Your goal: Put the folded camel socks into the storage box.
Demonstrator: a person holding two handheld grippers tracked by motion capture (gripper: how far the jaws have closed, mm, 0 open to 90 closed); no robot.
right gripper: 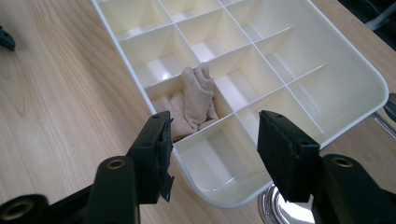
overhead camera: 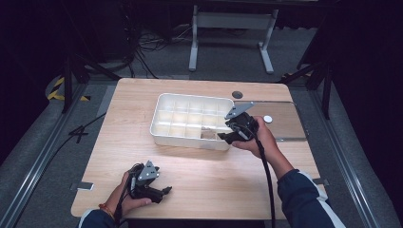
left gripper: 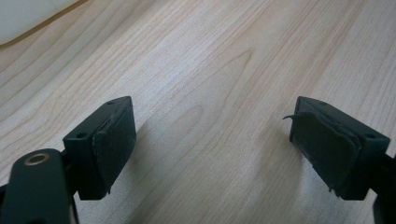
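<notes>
Nearest the high camera, low on the pale wooden table [overhead camera: 204, 171], sits my left gripper [overhead camera: 164, 191], jaws apart and holding nothing, my left hand [overhead camera: 124, 199] wrapped round its body. Farther up, my right gripper [overhead camera: 227, 133] hangs at the near right corner of the white plastic divided tray [overhead camera: 164, 102], with my right hand [overhead camera: 263, 137] behind it and a dark blue sleeve [overhead camera: 304, 199] trailing to the bottom edge. A small white round cap [overhead camera: 268, 119] lies on the clear sheet [overhead camera: 290, 124] to the right of the tray.

Left gripper view: my black pads [left gripper: 112, 144] stand wide over bare wood grain, with a pale tray corner [left gripper: 28, 16] at the upper left.

Right gripper view: my jaws stand apart with nothing between them, above the tray's near rim [right gripper: 205, 193]. Just beyond them, a beige crumpled cloth [right gripper: 194, 100] sits in one compartment of the near row, its top poking above the dividers. My pads do not touch it.
</notes>
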